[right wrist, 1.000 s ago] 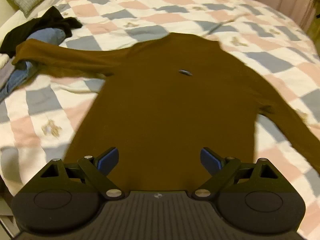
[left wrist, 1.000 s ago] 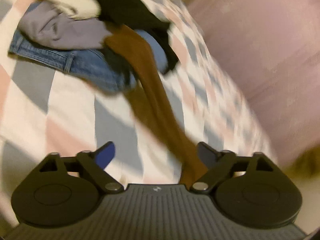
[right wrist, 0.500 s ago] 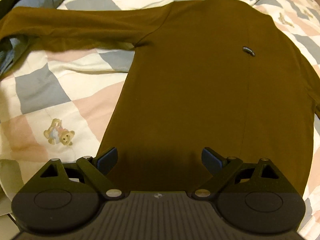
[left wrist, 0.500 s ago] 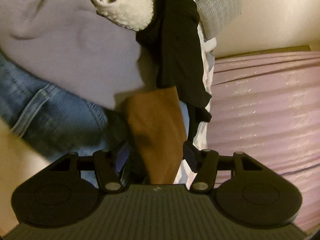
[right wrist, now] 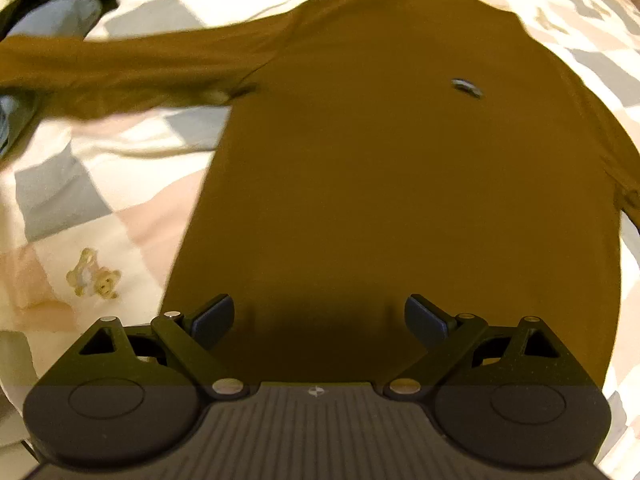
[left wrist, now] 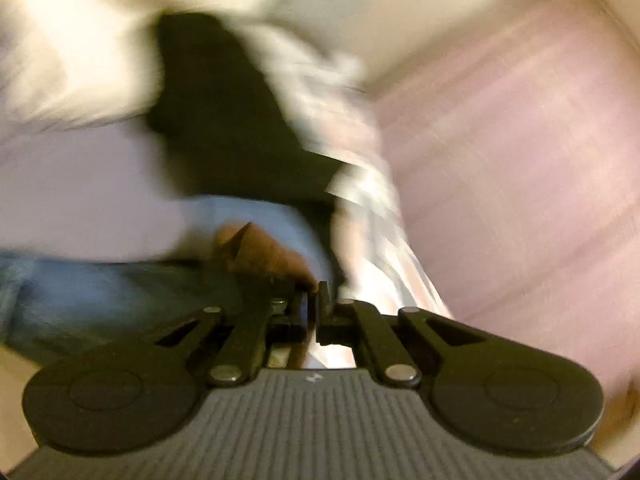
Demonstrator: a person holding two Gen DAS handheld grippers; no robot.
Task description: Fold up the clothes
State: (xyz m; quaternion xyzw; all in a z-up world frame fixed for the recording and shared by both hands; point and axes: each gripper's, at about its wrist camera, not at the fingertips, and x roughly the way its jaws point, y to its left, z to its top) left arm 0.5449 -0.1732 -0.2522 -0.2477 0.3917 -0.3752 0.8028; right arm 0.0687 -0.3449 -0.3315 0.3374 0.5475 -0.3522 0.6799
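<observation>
A brown long-sleeved top [right wrist: 400,184] lies spread flat on the checked quilt [right wrist: 56,196], its left sleeve [right wrist: 120,68] stretched out to the left. My right gripper [right wrist: 318,316] is open and empty, just above the top's bottom hem. In the blurred left wrist view, my left gripper [left wrist: 313,292] is shut on the brown sleeve's cuff [left wrist: 264,252], beside a pile of other clothes.
The pile holds blue jeans [left wrist: 100,296], a lilac garment [left wrist: 88,196], a black garment [left wrist: 224,120] and a white fleece [left wrist: 80,40]. The jeans and black garment also show at the right wrist view's far left [right wrist: 52,12]. A pink curtain [left wrist: 520,160] hangs beyond the bed.
My left gripper has reached the sleeve's end by the pile and closed on the cuff. My right gripper has moved closer over the top's hem and stays open.
</observation>
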